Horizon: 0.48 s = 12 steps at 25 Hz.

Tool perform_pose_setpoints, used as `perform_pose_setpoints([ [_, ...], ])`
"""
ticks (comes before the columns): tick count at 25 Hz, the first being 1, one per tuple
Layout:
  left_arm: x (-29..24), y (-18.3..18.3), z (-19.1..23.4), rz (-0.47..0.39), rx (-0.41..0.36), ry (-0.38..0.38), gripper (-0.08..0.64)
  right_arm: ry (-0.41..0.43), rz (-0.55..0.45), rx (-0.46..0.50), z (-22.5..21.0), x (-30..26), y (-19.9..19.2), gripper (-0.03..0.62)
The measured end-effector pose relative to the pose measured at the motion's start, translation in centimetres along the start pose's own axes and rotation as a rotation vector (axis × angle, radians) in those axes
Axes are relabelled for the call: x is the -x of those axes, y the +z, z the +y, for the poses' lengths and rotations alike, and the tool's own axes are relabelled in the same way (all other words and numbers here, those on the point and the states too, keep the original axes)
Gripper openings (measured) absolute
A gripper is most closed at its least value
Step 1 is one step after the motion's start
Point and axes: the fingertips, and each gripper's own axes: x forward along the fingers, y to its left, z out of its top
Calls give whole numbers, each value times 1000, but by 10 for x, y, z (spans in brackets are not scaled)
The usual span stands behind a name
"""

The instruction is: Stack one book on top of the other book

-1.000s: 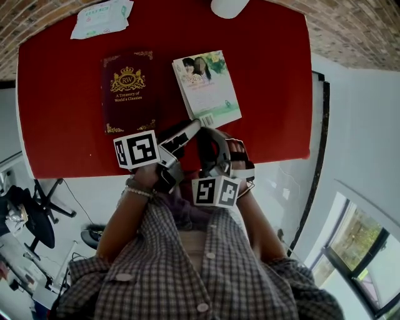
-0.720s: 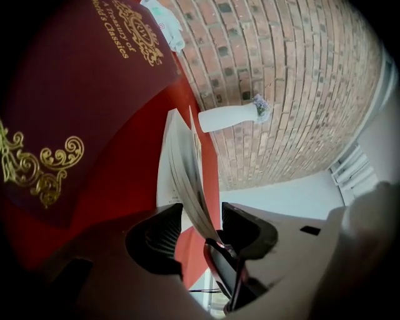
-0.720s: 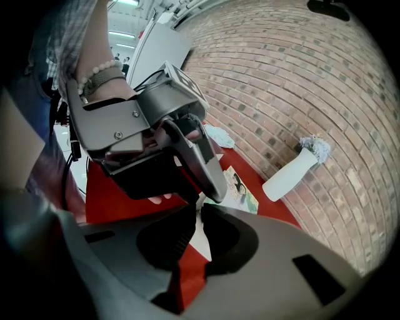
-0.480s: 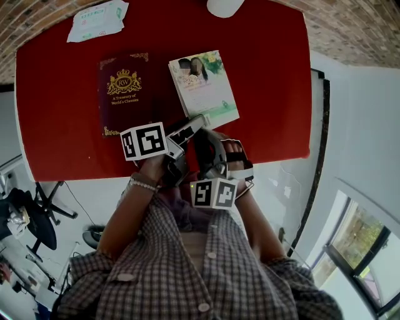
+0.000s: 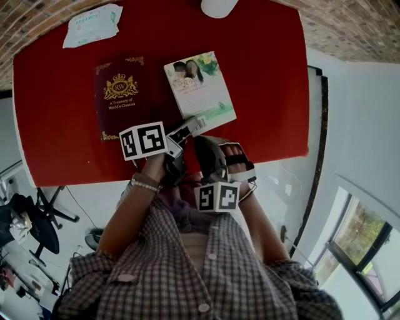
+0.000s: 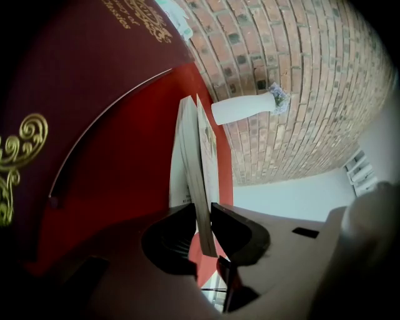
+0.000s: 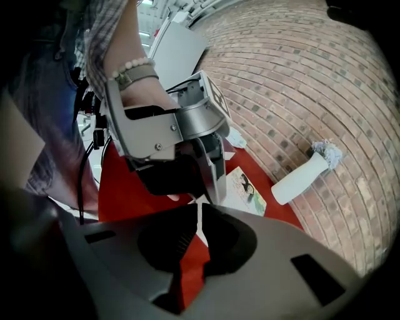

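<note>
Books lie side by side on the red desk: the maroon book with its gold crest sits flat at 9 o'clock of the paperback, a narrow strip of red between them. In the head view we see the left gripper at the paperback's 6 o'clock edge. Its own view shows that edge standing between the jaws, both pads pressed against it. Those jaws have just been closing, and they now grip the paperback by that near edge. The right gripper hovers just beside the left one, at about its 4 o'clock, close to the desk's near edge. Its jaws have also just been closing and are all but together. Only a thin pale sliver shows in the slit, and we cannot tell what it is. A packet of wipes lies at the desk's 11 o'clock corner. A white vase stands at 12 o'clock by the brick wall.
</note>
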Motion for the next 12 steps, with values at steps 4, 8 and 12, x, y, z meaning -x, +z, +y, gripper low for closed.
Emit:
perform_pose_setpoints([
  [4, 1, 1, -2, 3, 22, -11, 69, -14, 65, -249, -16, 11, -32, 28],
  [8, 3, 1, -3, 15, 10, 0, 67, -17, 122, -590, -43, 12, -75, 103],
  [12, 6, 2, 0, 27, 9, 26, 66, 25, 109, -919, -67, -2, -97, 196],
])
